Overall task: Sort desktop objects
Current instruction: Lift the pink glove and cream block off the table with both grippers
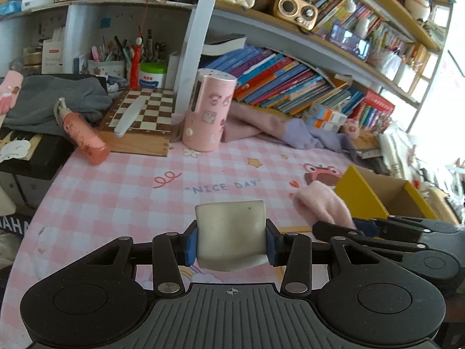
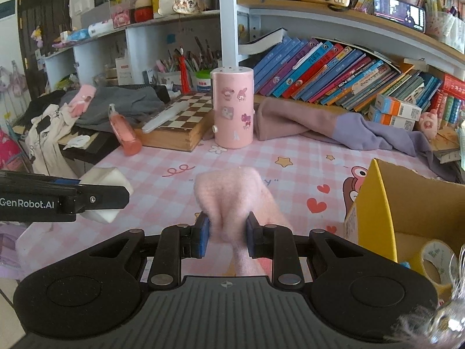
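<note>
"NICE DAY" desk mat (image 1: 122,186); "GenRobot.AI" left tongs (image 2: 125,196) grip eraser (image 1: 231,235).

The pink checked desk mat (image 1: 122,192) carries the printed words "NICE DAY" in quotation marks, seen in the left wrist view; in the right wrist view only the last letter "Y" shows beside the pink fluffy cloth (image 2: 232,195). The side of the left gripper (image 2: 87,200) bears the white brand "GenRobot.AI". The book spines and box labels on the shelf are too small to read.
</note>
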The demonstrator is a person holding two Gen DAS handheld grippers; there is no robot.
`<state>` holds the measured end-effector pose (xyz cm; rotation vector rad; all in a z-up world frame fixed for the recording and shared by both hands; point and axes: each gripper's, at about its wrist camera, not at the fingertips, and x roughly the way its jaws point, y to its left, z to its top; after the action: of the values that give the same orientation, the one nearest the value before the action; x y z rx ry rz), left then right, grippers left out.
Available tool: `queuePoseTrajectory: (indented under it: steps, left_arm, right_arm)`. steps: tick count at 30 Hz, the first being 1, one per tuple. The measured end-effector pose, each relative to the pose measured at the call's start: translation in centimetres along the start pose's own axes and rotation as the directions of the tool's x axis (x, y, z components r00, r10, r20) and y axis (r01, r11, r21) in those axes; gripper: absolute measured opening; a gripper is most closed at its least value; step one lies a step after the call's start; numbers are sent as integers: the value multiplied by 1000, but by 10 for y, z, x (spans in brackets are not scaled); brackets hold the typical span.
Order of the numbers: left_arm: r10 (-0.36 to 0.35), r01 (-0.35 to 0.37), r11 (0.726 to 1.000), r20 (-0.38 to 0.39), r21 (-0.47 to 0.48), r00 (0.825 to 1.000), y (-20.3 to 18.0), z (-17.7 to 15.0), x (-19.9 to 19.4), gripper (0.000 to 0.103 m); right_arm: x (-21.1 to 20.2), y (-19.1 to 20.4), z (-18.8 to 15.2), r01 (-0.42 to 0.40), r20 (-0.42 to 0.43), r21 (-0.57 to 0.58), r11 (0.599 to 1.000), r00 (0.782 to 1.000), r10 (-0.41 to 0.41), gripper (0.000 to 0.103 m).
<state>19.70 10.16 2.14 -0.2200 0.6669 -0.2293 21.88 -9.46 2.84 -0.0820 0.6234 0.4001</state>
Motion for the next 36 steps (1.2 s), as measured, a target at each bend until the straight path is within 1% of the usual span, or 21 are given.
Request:
queuePoseTrajectory:
  steps: [6, 14, 19, 30, 36]
  left_arm:
    - [-48, 49, 999, 15, -6, 999, -3, -11, -24, 42]
    - [-83, 83, 996, 7, -35, 997, 1, -34, -59, 42]
    - [-97, 97, 995, -4, -20, 995, 1, -48, -78, 42]
    - [-137, 136, 990, -5, -19, 991, 1, -71, -109, 42]
    - [-171, 170, 985, -20, -10, 985, 0, -79, -117, 42]
  right_arm:
    - [-23, 8, -6, -11, -8, 44, 999, 1000, 11, 23]
    - [-55, 31, -26, -15, -16, 49, 999, 1000, 16, 23]
    - [-73, 44, -39, -7, -28, 58, 998, 1000, 8, 23]
    - [-106, 64, -68, 11, -48, 98, 995, 999, -6, 23]
    - [-120, 75, -80, 21, -53, 103, 994, 998, -15, 23]
